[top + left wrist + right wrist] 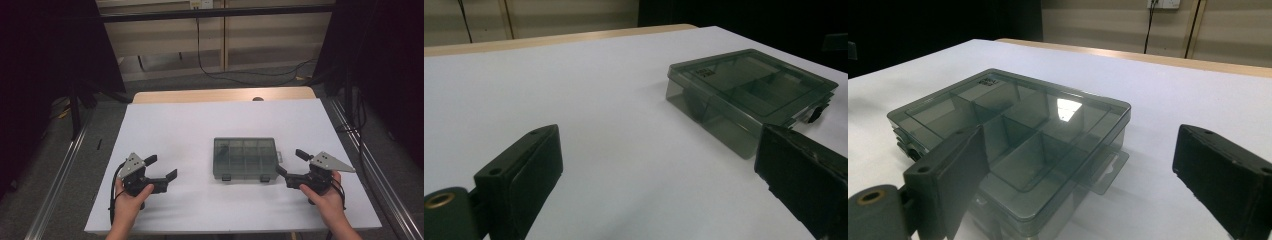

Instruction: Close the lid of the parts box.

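Left tongs (161, 167): apart, holding nothing, just above the bare white counter (190, 125), well left of the box (245, 158). In the left gripper view both jaws frame bare counter, with the box off to the right.

Box: smoky clear plastic, divided into compartments, lid down flat. It lies on the counter right of centre. Two dark latches (226, 177) on the near edge look fastened, though they're too small to be sure. Compartments look empty in the right gripper view, as far as the tinted lid lets me see. A clear hang tab (1106, 172) sticks out of the right end.

Right tongs (290, 163): apart, holding nothing, just beside the box's right end, not touching as far as I can tell. In the right gripper view one jaw overlaps the box's near corner and the other is out over bare counter.

Step, my read: approach/setup. Both tongs flank the box and nothing is gripped yet. Likely job is opening the box.

Next move probably calls for:
- left tongs crossing to the box's left end to brace it, since a light box will slide on this smooth sheet
- right tongs working round to the near edge, one jaw tip under a latch
- pop the latches one at a time, then lift the lid from the front

Risk: box skates or tips if it's levered unbraced.
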Available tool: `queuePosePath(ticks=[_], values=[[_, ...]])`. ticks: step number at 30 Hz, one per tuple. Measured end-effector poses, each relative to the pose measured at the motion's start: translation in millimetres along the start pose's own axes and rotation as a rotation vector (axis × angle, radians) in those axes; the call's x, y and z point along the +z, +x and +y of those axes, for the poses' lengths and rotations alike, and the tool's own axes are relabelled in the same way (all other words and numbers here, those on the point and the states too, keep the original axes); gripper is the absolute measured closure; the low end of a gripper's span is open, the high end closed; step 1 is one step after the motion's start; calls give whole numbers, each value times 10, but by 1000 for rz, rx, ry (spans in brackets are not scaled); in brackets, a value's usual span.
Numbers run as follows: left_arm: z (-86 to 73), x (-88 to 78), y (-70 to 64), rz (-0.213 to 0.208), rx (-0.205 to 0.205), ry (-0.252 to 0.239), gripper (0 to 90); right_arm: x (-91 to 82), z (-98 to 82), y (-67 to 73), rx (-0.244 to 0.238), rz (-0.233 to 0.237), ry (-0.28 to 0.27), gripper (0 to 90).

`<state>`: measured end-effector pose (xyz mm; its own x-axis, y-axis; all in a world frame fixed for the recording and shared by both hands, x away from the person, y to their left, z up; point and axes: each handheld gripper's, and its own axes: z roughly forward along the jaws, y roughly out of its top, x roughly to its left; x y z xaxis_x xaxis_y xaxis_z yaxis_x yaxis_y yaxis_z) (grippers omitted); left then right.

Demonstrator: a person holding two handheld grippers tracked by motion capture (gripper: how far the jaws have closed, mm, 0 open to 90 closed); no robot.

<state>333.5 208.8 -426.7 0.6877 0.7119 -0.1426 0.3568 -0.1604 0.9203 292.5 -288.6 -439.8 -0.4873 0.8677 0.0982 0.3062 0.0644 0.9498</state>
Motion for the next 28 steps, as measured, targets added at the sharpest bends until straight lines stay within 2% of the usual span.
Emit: queuePosePath(ticks=[28], values=[[-65,-102,45,13,16,-3,55,-12,-6,4,-8,0,-5,70]])
